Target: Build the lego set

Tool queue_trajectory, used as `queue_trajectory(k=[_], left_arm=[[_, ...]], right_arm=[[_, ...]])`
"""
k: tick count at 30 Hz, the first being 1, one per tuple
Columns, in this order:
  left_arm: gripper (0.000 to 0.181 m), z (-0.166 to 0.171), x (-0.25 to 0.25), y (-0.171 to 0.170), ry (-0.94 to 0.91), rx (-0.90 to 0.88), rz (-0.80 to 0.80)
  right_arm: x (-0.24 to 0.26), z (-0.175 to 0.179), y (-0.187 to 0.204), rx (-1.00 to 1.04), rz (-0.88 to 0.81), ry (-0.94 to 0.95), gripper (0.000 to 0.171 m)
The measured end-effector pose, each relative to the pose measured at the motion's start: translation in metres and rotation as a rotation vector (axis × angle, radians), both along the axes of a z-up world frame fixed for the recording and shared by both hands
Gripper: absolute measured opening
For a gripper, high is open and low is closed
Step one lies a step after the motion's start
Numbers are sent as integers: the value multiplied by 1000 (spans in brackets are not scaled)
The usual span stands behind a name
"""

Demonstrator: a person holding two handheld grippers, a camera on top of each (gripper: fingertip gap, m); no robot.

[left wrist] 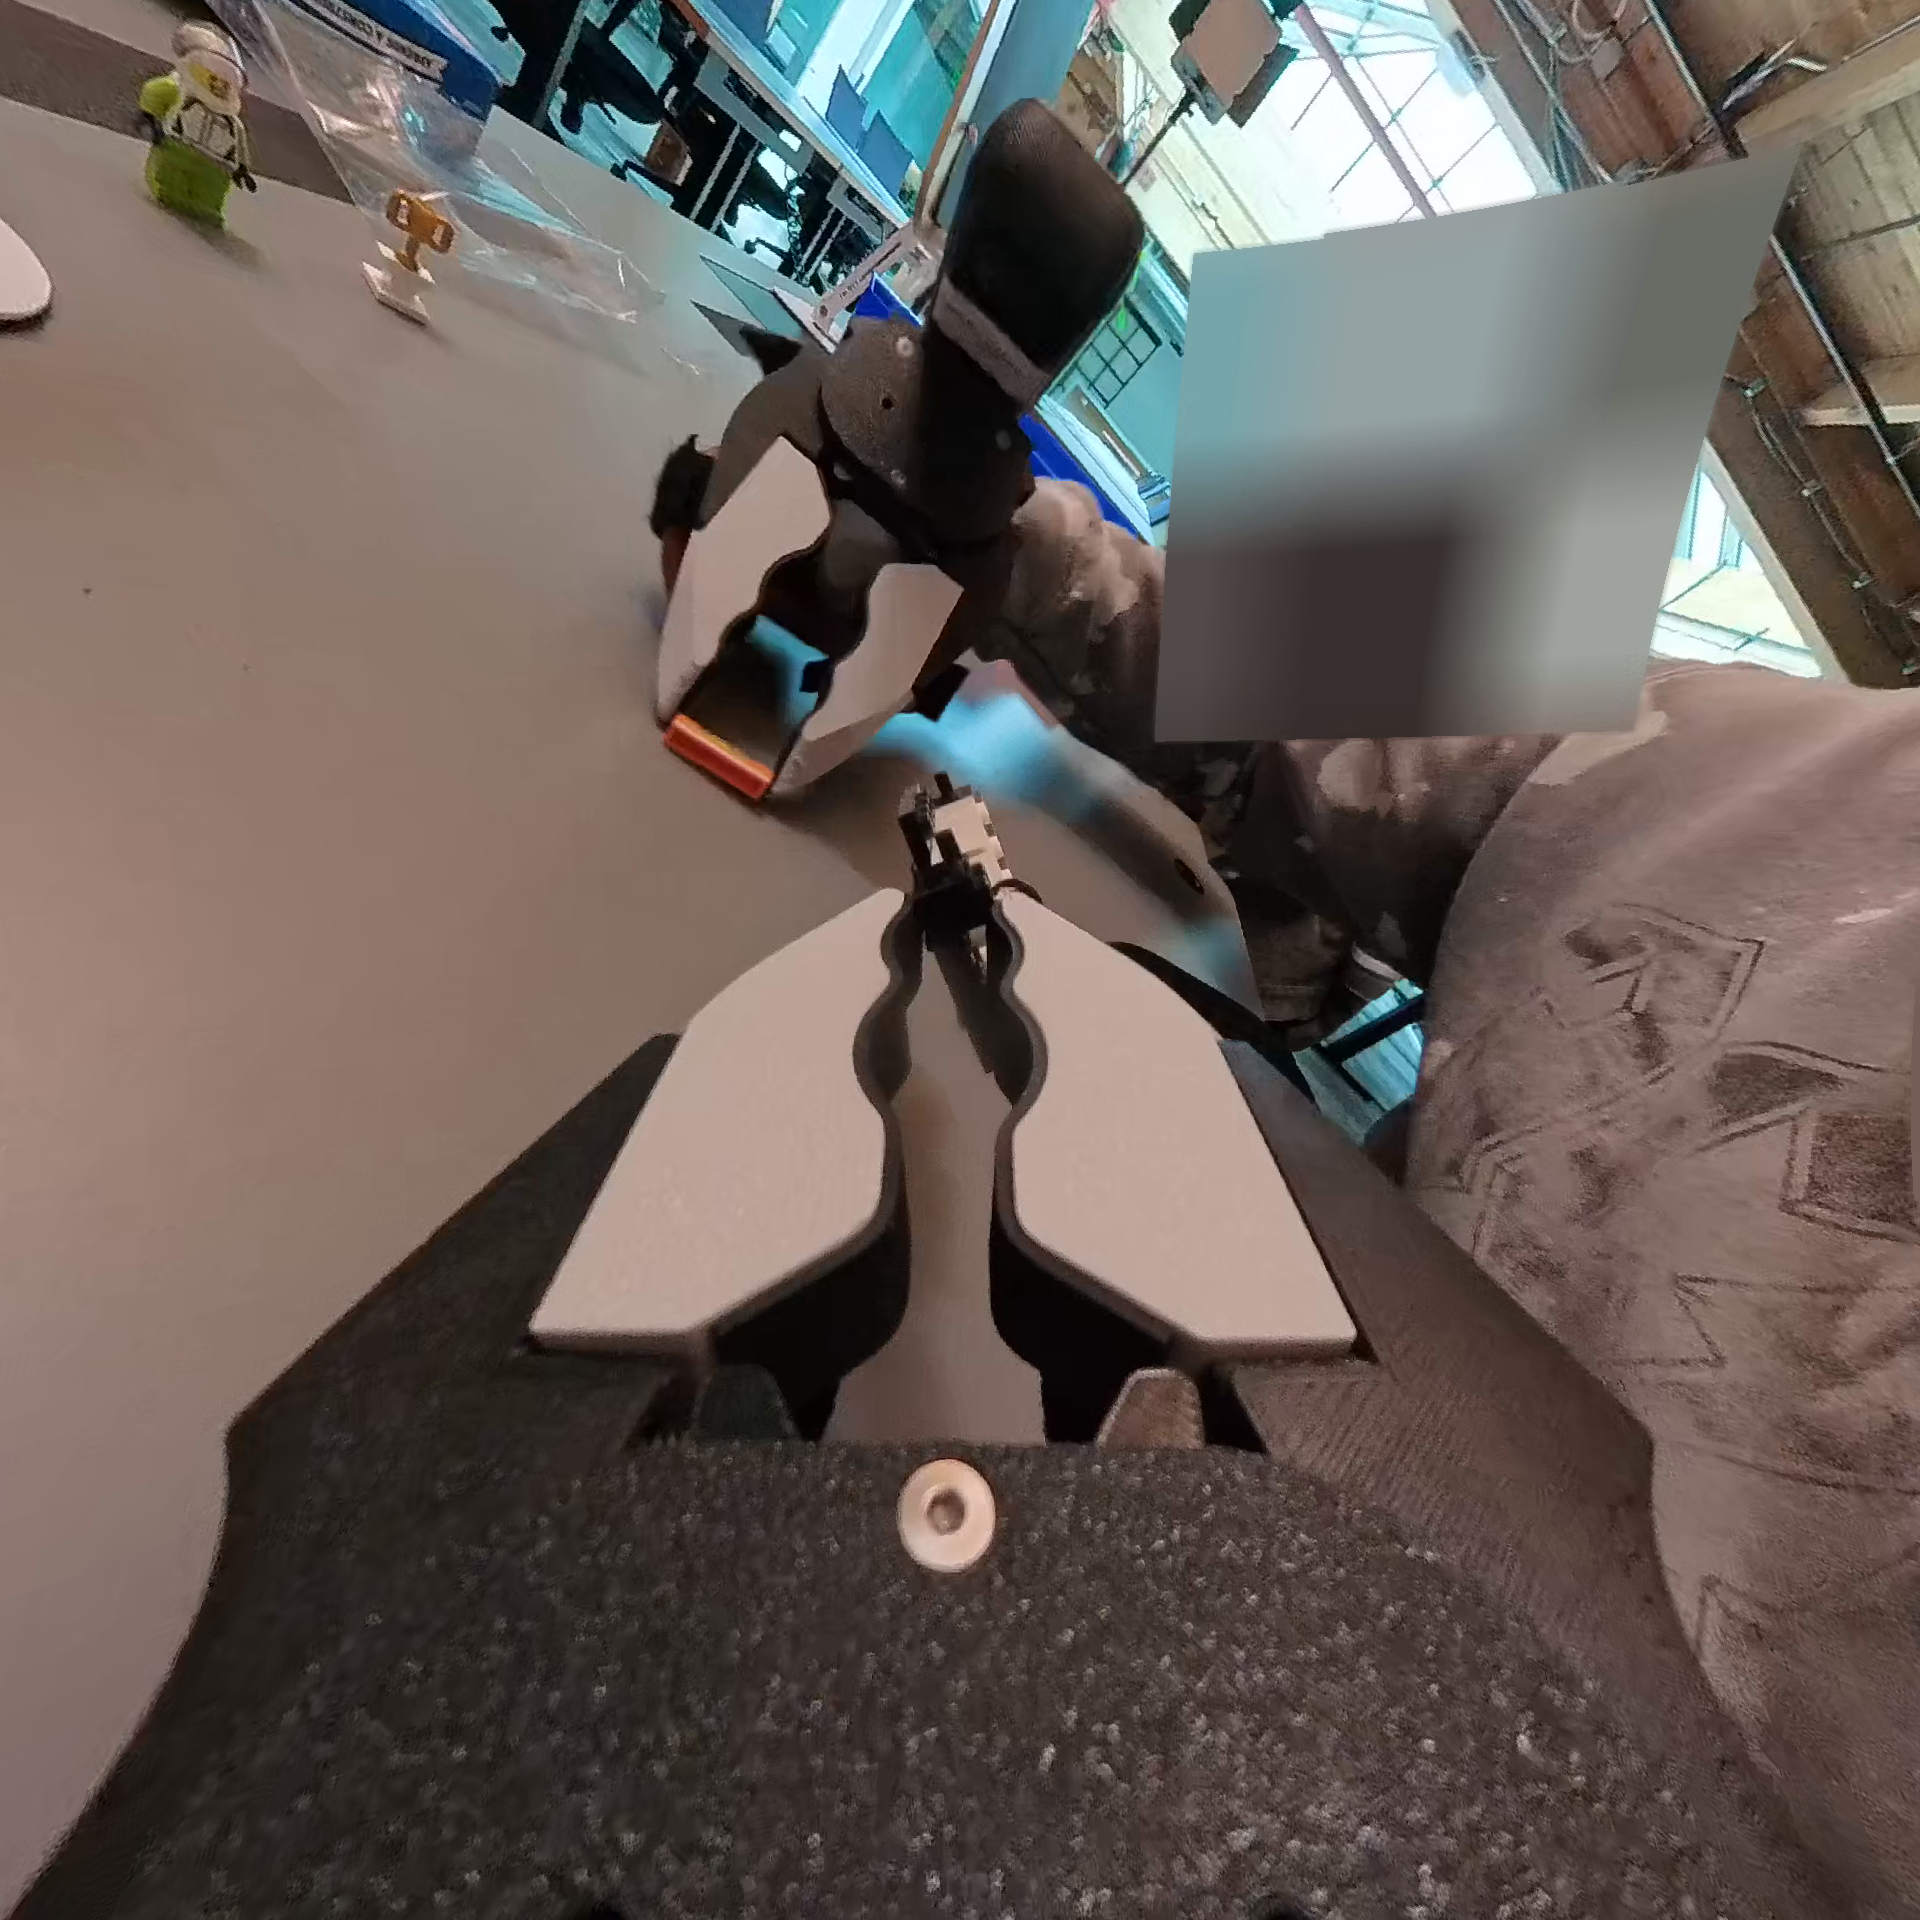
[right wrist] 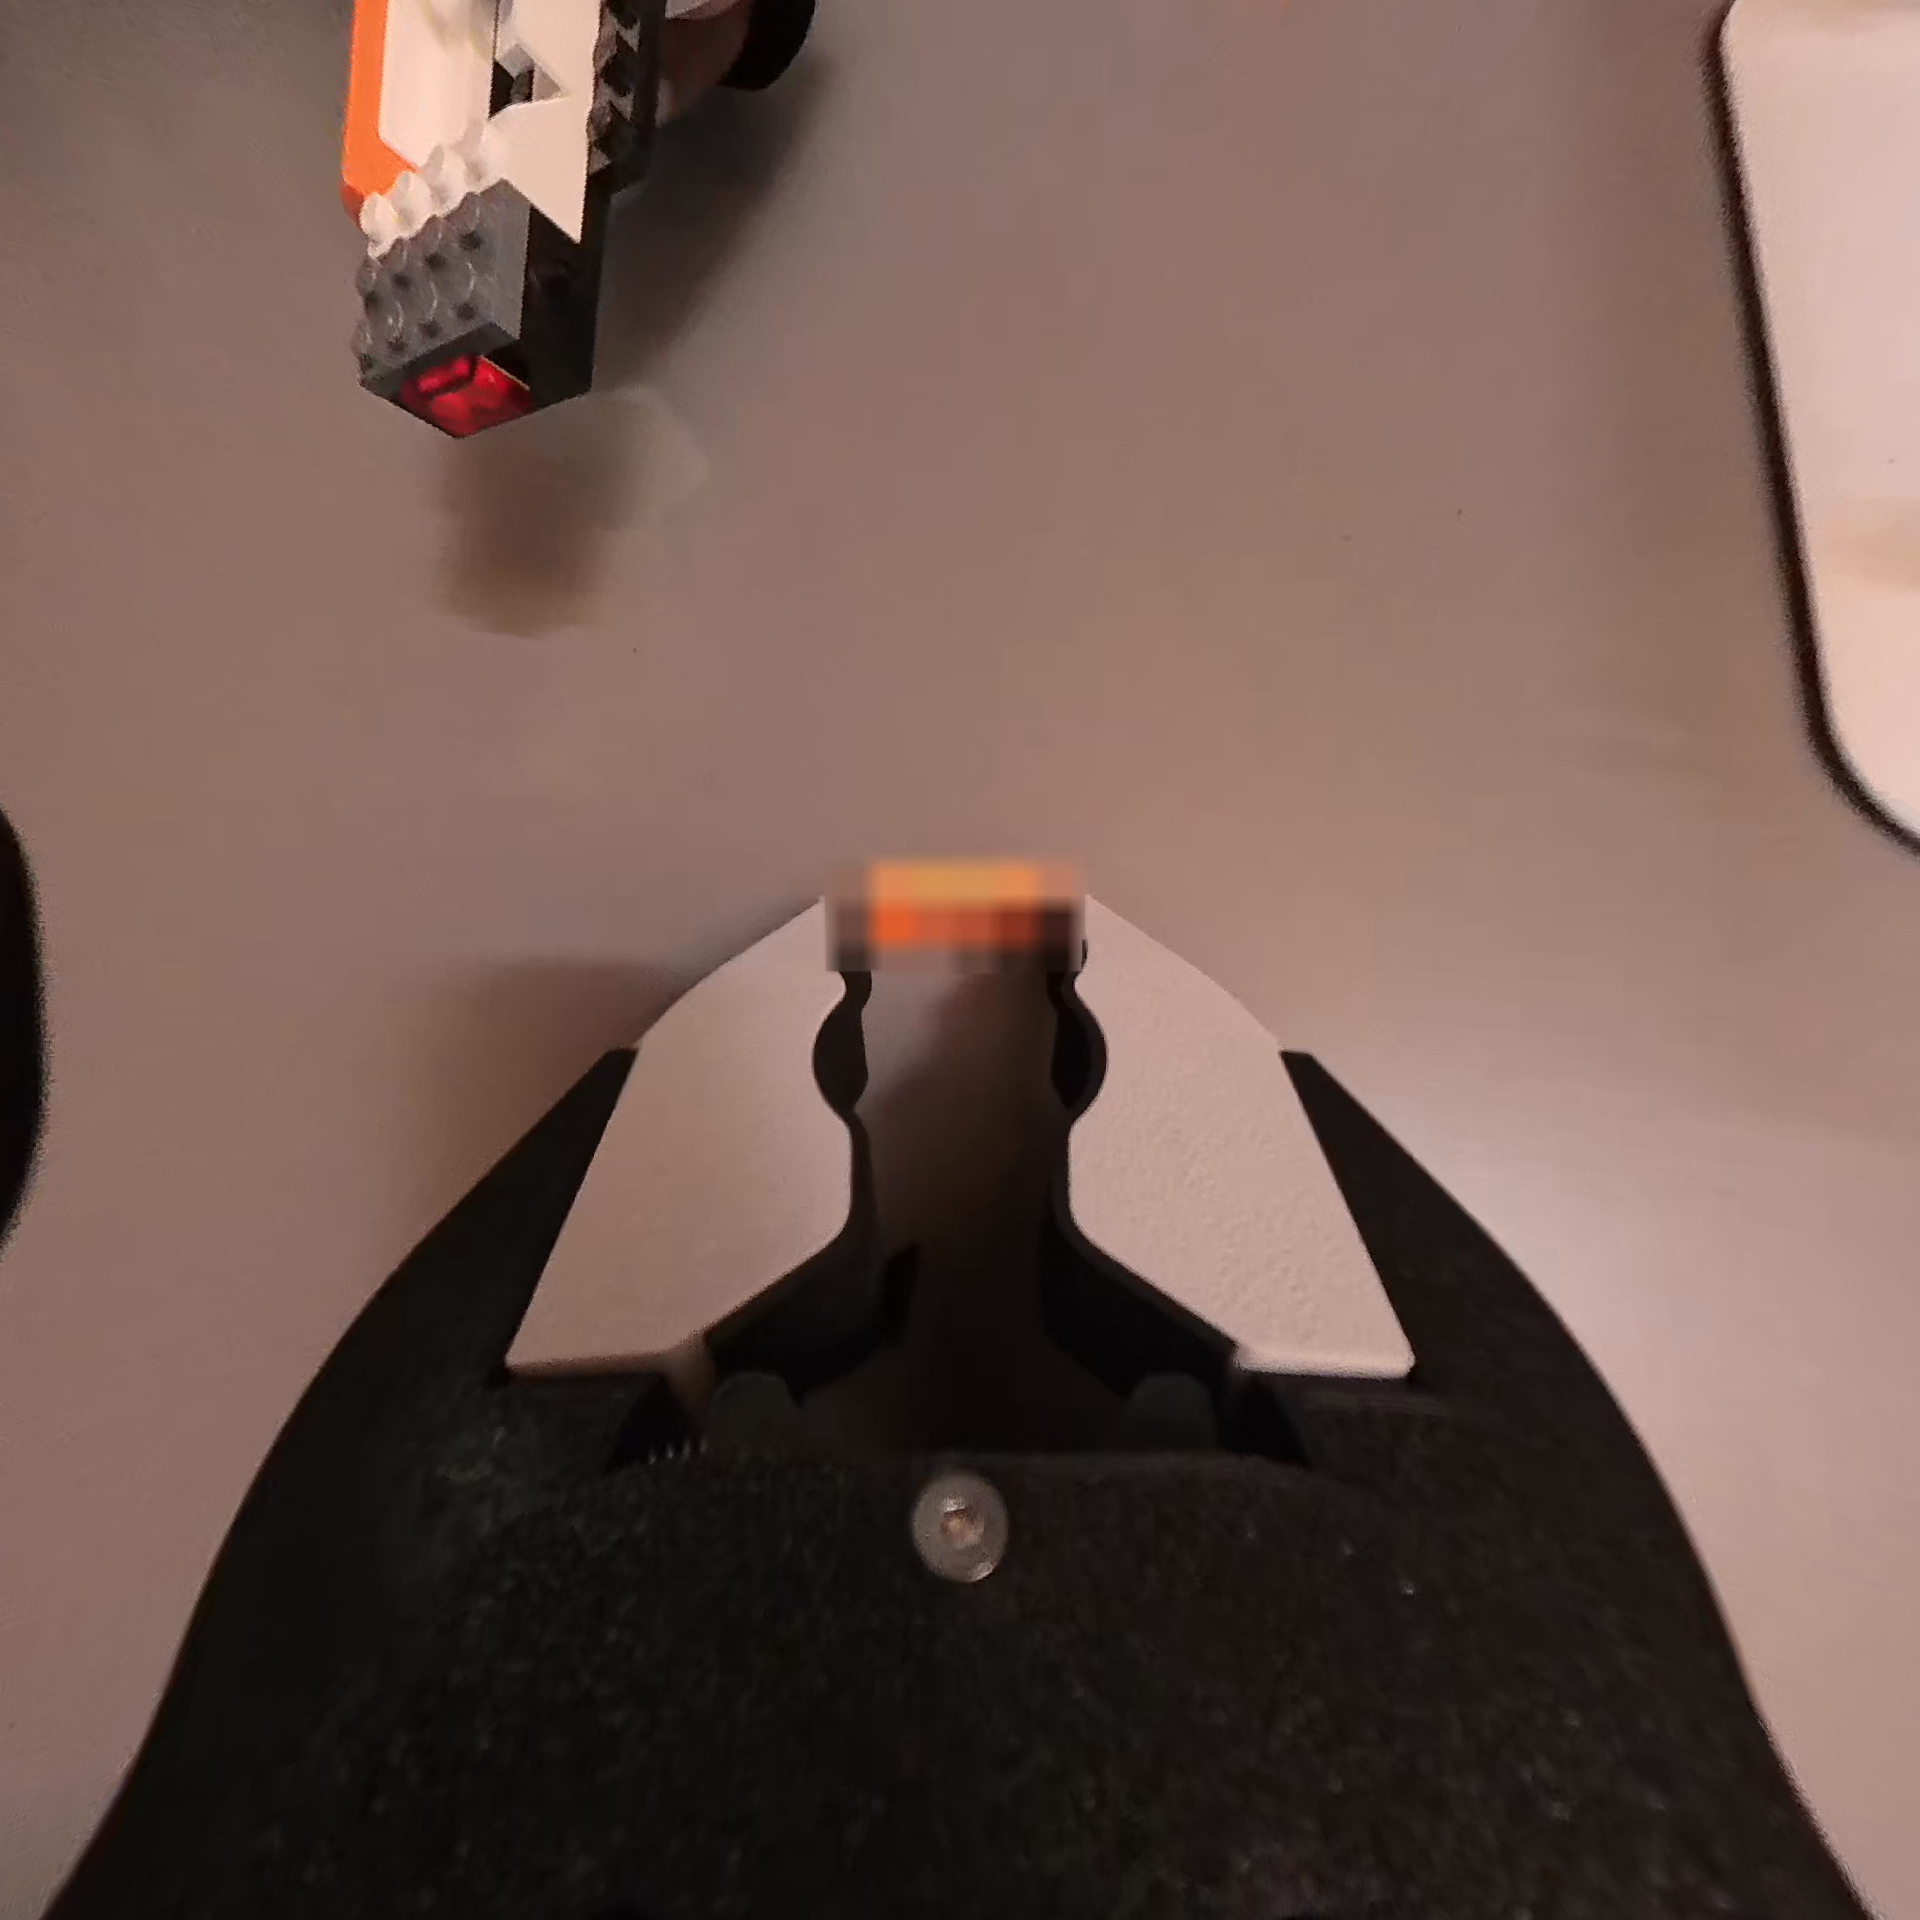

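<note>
Your left gripper (left wrist: 951,904) is closed on a small black-and-white lego assembly (left wrist: 954,847), pinched only at the very fingertips, with most of it sticking out past them toward 12 o'clock. Your right gripper (right wrist: 956,935) has its fingers set against the two ends of an orange brick (right wrist: 971,914); in the left wrist view that brick (left wrist: 719,756) sits at table (left wrist: 312,727) level, so it reads as gripped but not yet lifted.

The larger lego model (right wrist: 473,208) — orange, white and black, with a red piece at its near end — lies at 11 o'clock from your right gripper, well apart from it. A white object (right wrist: 1829,416) sits at 2 o'clock. A minifigure (left wrist: 197,130) and a small gold-and-white piece (left wrist: 414,249) stand at 10 o'clock in the left wrist view, beside a clear plastic bag (left wrist: 468,166).

Risks noted:
- The left hold is shallow. Any sideways load while mating parts could twist the assembly out or split it.
- The orange brick is held end to end by the tips alone — lift it unevenly and it may pivot or drop.
- Both right-side pictures are soft, so stud alignment cannot be confirmed. Pressing parts together misaligned could break the small assembly apart.
</note>
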State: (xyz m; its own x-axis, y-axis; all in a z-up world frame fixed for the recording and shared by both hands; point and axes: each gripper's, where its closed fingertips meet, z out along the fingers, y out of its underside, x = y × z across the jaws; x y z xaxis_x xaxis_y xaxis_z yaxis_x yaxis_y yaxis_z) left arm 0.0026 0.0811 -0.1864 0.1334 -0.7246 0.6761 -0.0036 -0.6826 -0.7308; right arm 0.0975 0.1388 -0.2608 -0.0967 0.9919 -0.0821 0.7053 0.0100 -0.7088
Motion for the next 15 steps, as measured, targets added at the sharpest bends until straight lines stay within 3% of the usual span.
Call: queue_trajectory(k=[4,10,15], left_arm=[[11,1,1,-3,0,-13,-10],[11,-5,1,-17,62,-16,-48],[11,1,1,-24,95,31,-19]], right_arm=[[23,11,-2,41,11,-391,32],[50,27,13,203,82,-1163,33],[51,17,29,211,61,-1434,33]])
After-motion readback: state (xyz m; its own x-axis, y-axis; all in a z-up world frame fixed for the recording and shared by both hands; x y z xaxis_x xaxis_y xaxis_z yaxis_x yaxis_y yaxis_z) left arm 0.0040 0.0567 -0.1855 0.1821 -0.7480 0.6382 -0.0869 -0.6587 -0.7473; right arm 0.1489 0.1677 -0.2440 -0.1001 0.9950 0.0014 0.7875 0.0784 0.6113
